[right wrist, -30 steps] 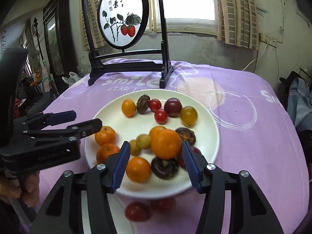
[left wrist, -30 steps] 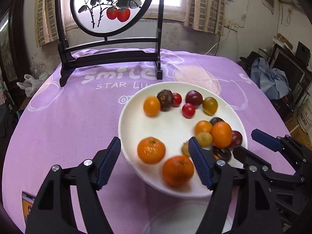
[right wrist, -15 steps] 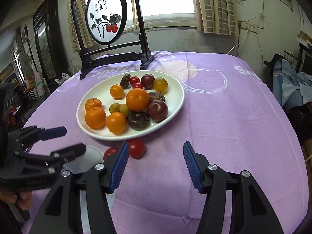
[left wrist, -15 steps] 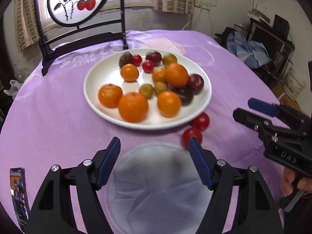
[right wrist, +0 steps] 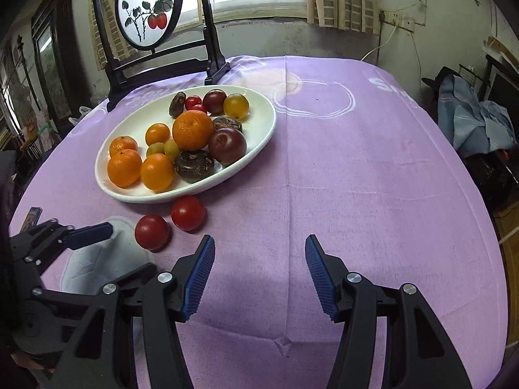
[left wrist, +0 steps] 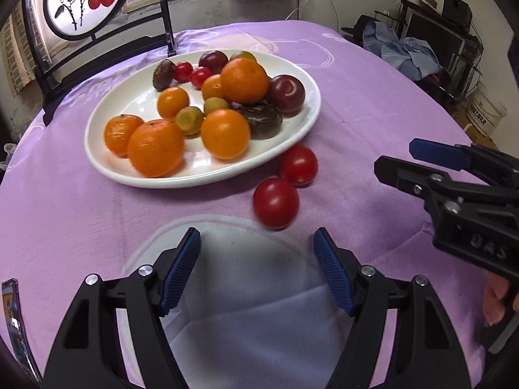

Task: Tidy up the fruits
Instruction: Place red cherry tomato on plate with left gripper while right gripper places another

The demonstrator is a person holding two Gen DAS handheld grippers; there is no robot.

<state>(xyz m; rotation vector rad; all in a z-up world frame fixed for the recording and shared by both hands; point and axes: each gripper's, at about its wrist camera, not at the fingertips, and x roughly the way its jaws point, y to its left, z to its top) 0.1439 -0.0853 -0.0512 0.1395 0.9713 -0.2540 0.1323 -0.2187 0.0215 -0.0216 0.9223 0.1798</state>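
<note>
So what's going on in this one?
A person holds two grippers over a purple table, sorting fruit. Both the left gripper and the right gripper are open and empty. A white plate holds oranges, plums and small tomatoes. Two red tomatoes lie on the cloth beside it.

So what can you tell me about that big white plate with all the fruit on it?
The white plate is a wide, shallow, glossy dish, ceramic by the look of it, lying flat on the purple tablecloth. It holds oranges, dark plums, small red tomatoes and yellow-green fruits, crowded toward one side. Two red tomatoes lie on the cloth just off its near rim. Neither gripper touches it.
</note>
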